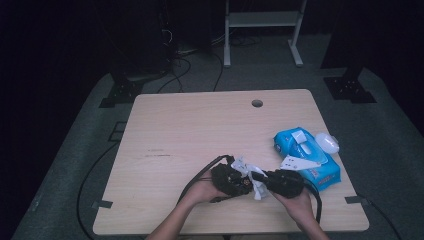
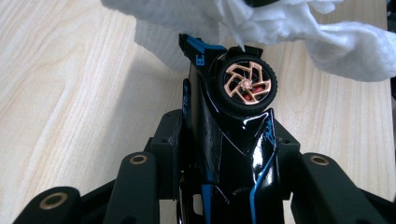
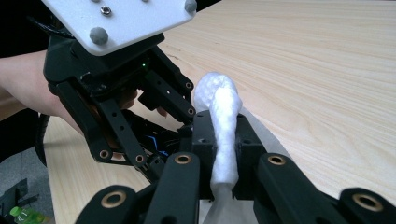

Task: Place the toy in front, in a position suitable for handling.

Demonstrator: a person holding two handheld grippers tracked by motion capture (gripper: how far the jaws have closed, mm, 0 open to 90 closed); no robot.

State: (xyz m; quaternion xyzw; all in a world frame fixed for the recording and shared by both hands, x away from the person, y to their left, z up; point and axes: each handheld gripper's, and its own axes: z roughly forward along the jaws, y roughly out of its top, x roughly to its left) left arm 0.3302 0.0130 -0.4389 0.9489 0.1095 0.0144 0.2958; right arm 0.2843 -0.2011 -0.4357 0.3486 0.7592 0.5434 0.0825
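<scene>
A black toy car with blue trim and a copper-coloured wheel stands nose-up between the jaws of my left gripper, which is shut on it. A crumpled white wipe lies against the car's top end. My right gripper is shut on a twisted part of that wipe. In the high view the left gripper and right gripper meet tip to tip near the table's front edge, with the wipe between them. The left gripper appears close by in the right gripper view.
A blue pack of wet wipes lies on the wooden table to the right of the hands, with a white oval object beside it. A cable hole sits near the far edge. Cables trail off the front left.
</scene>
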